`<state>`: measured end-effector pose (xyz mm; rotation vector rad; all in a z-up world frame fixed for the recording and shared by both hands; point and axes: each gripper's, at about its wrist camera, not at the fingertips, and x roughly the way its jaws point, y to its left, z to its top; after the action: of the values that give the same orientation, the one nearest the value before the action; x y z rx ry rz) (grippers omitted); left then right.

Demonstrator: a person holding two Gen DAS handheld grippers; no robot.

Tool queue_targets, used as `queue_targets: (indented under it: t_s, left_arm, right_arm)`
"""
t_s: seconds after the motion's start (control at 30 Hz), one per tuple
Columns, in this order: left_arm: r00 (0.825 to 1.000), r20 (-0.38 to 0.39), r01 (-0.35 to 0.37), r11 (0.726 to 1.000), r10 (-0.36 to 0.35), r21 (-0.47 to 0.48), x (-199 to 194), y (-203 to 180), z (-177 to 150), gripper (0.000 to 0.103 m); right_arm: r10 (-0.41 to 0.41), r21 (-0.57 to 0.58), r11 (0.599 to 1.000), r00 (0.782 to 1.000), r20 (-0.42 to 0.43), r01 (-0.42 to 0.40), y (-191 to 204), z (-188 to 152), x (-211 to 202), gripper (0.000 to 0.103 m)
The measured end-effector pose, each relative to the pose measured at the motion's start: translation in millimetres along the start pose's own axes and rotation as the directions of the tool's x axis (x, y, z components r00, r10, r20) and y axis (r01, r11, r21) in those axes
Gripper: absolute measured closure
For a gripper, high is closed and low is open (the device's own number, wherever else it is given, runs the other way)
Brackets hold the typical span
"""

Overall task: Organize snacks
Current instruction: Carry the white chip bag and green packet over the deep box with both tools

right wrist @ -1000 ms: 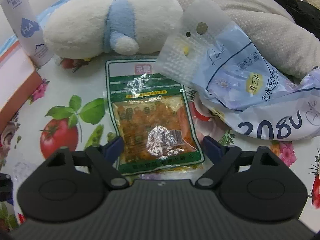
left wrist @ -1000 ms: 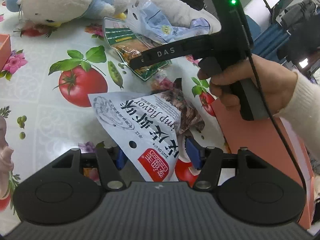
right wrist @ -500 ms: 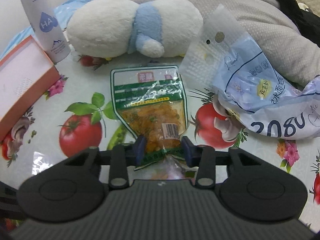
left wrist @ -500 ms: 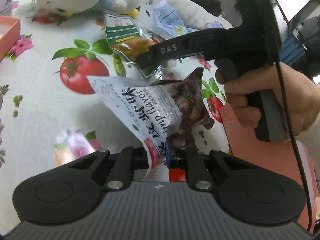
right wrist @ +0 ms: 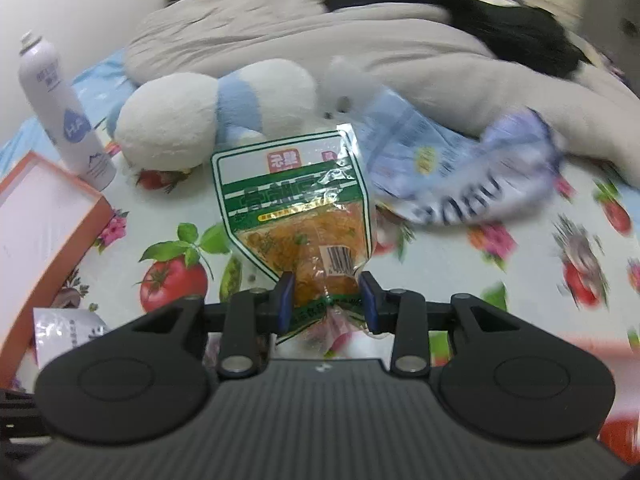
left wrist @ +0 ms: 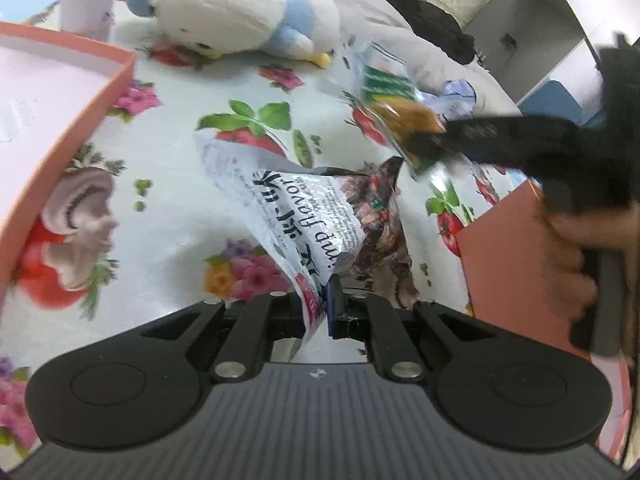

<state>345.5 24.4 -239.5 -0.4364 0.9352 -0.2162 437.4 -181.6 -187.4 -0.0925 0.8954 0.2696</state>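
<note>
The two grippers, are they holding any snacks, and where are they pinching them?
Yes, both. The left gripper pinches the white shrimp-flavor bag by its bottom corner. The right gripper squeezes the green and orange snack pouch at its bottom end.

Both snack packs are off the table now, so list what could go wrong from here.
1. The left tongs pinch only a corner of the white shrimp-flavor bag; its hanging weight could pull it free.
2. The right tongs squeeze the bottom end of the green pickle pouch, so it stands above the grip and could flop or slip.
3. Both packs hang close together in the left view; swinging toward the orange box could knock them together.
</note>
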Motion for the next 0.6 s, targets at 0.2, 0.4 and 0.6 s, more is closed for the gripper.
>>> queue_targets:
  t_s: [0.2, 0.4, 0.6]
  left_arm:
    - [0.998, 0.063, -0.019, 1.0, 0.019, 0.002, -21.2, 10.7, -9.0, 0.095]
    - [0.994, 0.099, -0.048, 0.998, 0.044, 0.038, -41.7, 15.1, -35.8, 0.096]
    - [0.99, 0.121, -0.069, 0.998, 0.067, 0.013, -82.0, 1.9, -54.0, 0.096]
  right_arm:
    - [-0.048, 0.08, 0.996, 0.999, 0.024, 0.046, 11.2, -43.5, -32.5, 0.065]
    - [-0.065, 0.125, 0.991, 0.994, 0.093, 0.053, 18.3, -74.8, -67.4, 0.065]
    - [-0.057, 0.15, 0.988, 0.992, 0.113, 0.04, 25.9, -90.6, -121.4, 0.065]
